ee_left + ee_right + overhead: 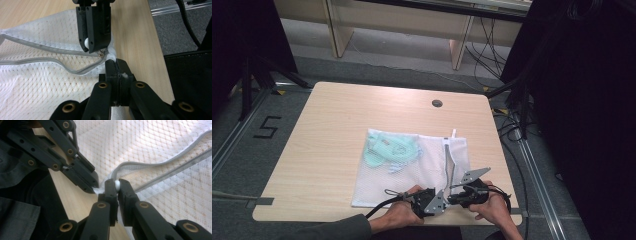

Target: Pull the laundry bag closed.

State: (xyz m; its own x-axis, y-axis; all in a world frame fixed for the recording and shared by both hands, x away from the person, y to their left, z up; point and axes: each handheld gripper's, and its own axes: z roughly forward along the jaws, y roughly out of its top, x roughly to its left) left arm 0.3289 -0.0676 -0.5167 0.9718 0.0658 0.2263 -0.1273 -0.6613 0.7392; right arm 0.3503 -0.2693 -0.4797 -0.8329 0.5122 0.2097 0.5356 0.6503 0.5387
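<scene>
White mesh laundry bag [412, 170] lies flat on the wooden table [327, 130], near the person's edge, right of centre; mint-green garment [387, 149] sits inside at its far-left part. Grey zipper [449, 162] runs along the bag's right side and is open, its two tracks spread apart in both gripper views. Both grippers meet at the bag's near-right corner, close to the table edge. Left gripper [116, 65] is clamped tight on the white fabric bunched at the zipper's end, jaws pressed together with a bit of mesh poking out. Right gripper [117, 187] is closed on a small white round pull [117, 186], pinched between its jaw tips right at the zipper's closed end. Judging from this, the step is anchoring the corner with the left and dragging the slider along the track with the right. Risks: the round pull is smooth and held only at the tips, so it could pop out once pulled; the left grip holds only a thin fold of mesh, which could slip and let the whole bag slide; loose mesh beside the tracks could catch in the slider and jam it; the two jaw sets sit nearly touching, so a twist could knock them together.
</scene>
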